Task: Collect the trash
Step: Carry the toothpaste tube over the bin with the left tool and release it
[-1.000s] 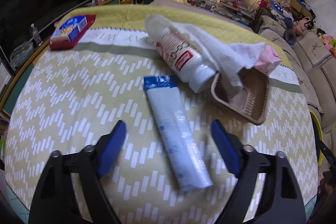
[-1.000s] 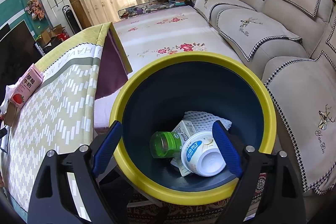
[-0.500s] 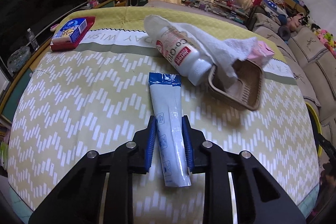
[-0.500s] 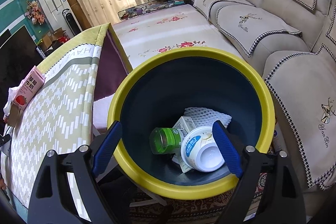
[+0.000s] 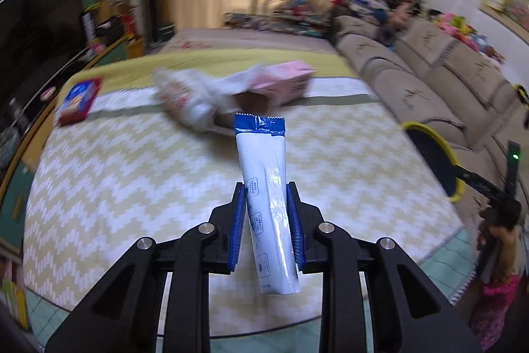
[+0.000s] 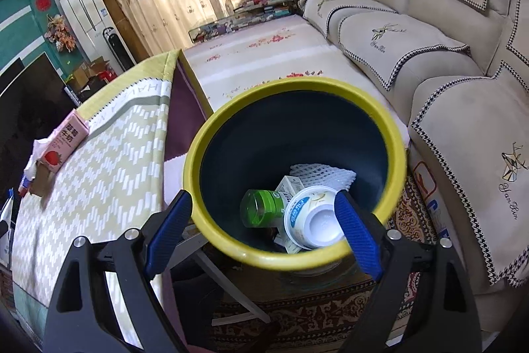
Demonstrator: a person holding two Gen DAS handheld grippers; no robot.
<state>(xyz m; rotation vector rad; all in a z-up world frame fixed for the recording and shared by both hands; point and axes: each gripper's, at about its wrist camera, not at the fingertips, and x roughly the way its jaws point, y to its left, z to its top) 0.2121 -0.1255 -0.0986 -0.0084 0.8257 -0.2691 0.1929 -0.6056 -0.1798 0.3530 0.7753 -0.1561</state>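
In the left wrist view, a red-and-blue packet (image 5: 77, 101) is lying at ten o'clock on the zigzag tablecloth (image 5: 139, 174). Towards twelve o'clock a blurred white bottle (image 5: 185, 103), a crumpled tissue (image 5: 231, 85) and a pink carton (image 5: 284, 80) are sitting bunched together. At the centre, the left gripper (image 5: 266, 227) is clamping a white sachet with a blue end (image 5: 264, 187) between its narrowed jaws, carrying it clear of the cloth, blue end pointing away. At three o'clock, the yellow-rimmed bin (image 5: 433, 161) is standing beside the table.

In the right wrist view, the pink carton (image 6: 64, 143) is lying at nine o'clock on the cloth. The bin (image 6: 393, 161) is filling the middle, holding a green bottle (image 6: 263, 207), a white cup (image 6: 314, 220), a small carton and white foam netting (image 6: 320, 174). The right gripper (image 6: 261, 234) is hovering over it, jaws spread wide and gripping nothing.
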